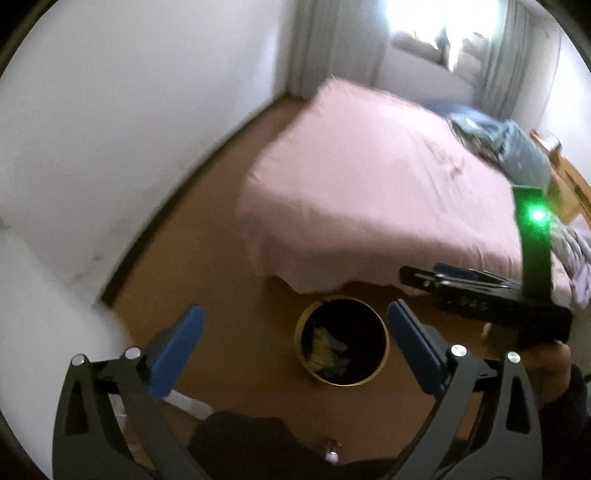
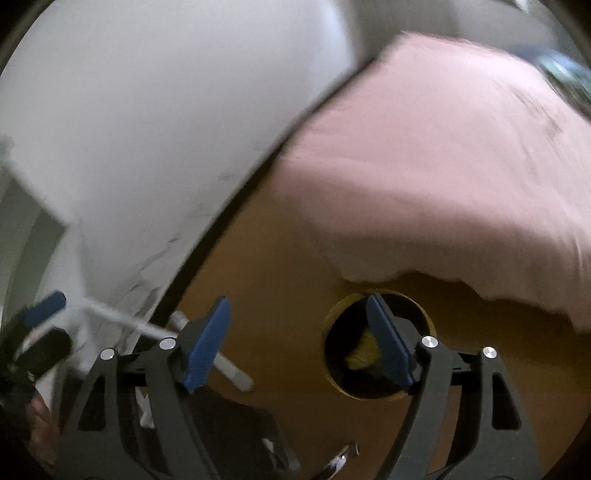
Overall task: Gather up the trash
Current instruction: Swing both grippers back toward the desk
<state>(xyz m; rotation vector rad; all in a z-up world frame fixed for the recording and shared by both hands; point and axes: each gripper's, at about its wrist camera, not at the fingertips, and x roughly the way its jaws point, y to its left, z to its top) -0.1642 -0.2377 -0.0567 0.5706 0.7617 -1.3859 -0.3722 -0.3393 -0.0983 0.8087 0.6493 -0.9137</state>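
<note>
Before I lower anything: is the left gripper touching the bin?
Apart. The left wrist view shows the left gripper open, floor visible between each finger and the bin rim.

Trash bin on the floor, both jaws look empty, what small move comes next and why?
Probably turn away to seek more trash: the left gripper and right gripper are open and empty above the bin, which already holds yellowish trash.

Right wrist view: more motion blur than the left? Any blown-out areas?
Right wrist: heavier smear; the pink bed and wall edges streak, while its own fingers stay sharp. Left wrist: milder blur, the bin rim still readable, but the window is blown out to white. Both: strong fisheye bending and dark corners.
</note>
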